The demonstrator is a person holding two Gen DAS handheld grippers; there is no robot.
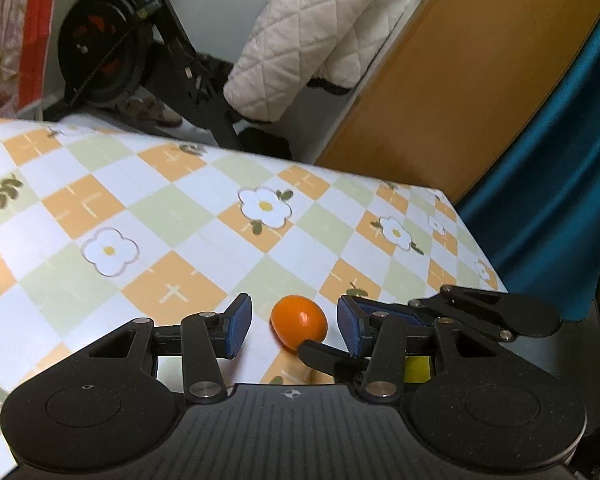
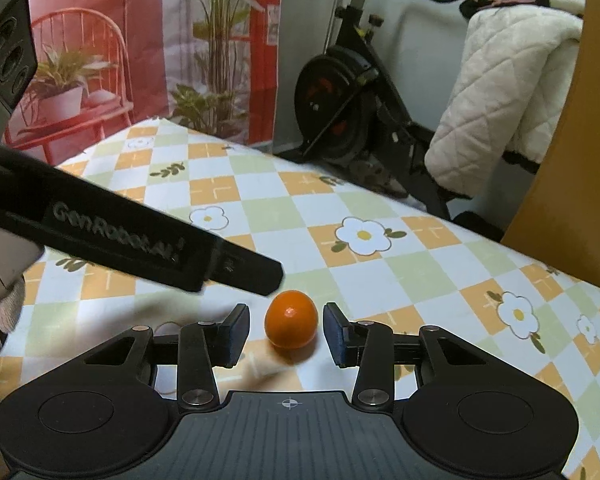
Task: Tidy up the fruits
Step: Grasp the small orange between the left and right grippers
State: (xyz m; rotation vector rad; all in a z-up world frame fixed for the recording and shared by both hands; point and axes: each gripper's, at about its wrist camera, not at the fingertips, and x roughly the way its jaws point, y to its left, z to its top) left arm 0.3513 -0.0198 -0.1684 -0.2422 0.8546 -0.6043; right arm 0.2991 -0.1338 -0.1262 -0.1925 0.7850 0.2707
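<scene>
A small orange fruit [image 1: 299, 322] lies on the checked flower tablecloth [image 1: 172, 220]. My left gripper [image 1: 294, 326] is open, its blue pads either side of the fruit, not touching. In the right wrist view the same fruit [image 2: 291, 319] sits between the open pads of my right gripper [image 2: 286, 330], also untouched. The left gripper's black body [image 2: 140, 240] reaches in from the left above the fruit. A black finger of the right gripper [image 1: 324, 356] shows in the left wrist view, just in front of the fruit.
The table's far edge [image 1: 260, 156] drops to the floor. Beyond it stand an exercise bike [image 2: 340, 92], a quilted white coat [image 2: 500, 100] and a brown board [image 1: 460, 80]. A teal curtain [image 1: 560, 180] hangs at the right.
</scene>
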